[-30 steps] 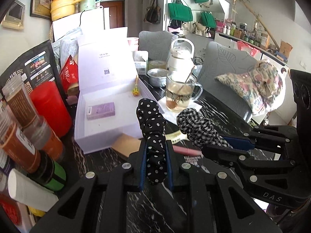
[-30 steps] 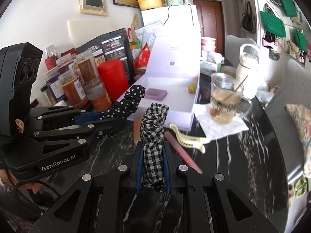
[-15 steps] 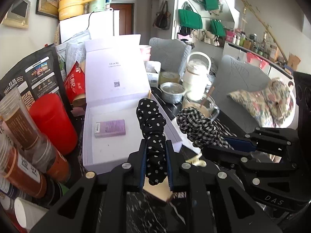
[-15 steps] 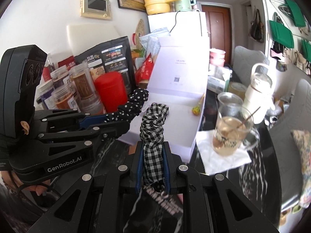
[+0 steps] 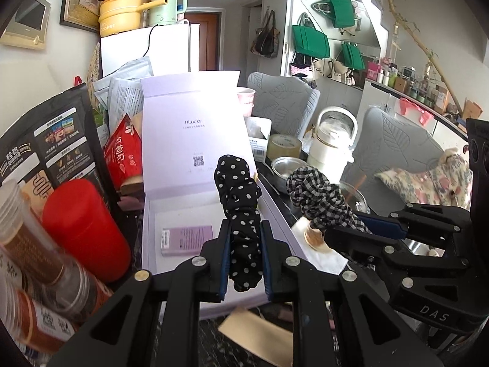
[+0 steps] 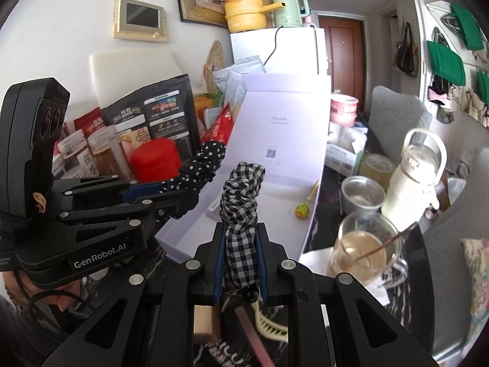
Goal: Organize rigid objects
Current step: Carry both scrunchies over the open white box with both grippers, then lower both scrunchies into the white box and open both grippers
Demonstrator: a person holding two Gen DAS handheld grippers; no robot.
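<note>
My left gripper [image 5: 243, 260] is shut on a black polka-dot scrunchie [image 5: 240, 208], held in the air over the near end of an open white box [image 5: 183, 211]. My right gripper [image 6: 239, 263] is shut on a black-and-white checked scrunchie [image 6: 241, 208], held beside the left one, in front of the box [image 6: 244, 214]. The checked scrunchie also shows in the left wrist view [image 5: 321, 202], and the polka-dot one in the right wrist view [image 6: 201, 171]. A lilac packet [image 5: 186, 238] lies in the box. The box lid [image 5: 192, 134] stands upright behind.
A red canister [image 5: 82, 229] and jars [image 5: 36, 250] crowd the left. A glass mug of tea [image 6: 363, 250] on a napkin, a metal bowl [image 6: 362, 197] and a white jug [image 6: 412, 180] stand to the right. A tan card [image 5: 256, 333], a hair claw [image 6: 272, 324] and a pink stick [image 6: 253, 336] lie on the dark table.
Both grippers have risen and moved forward toward the white box, each still holding its scrunchie. The box now fills more of both views.
</note>
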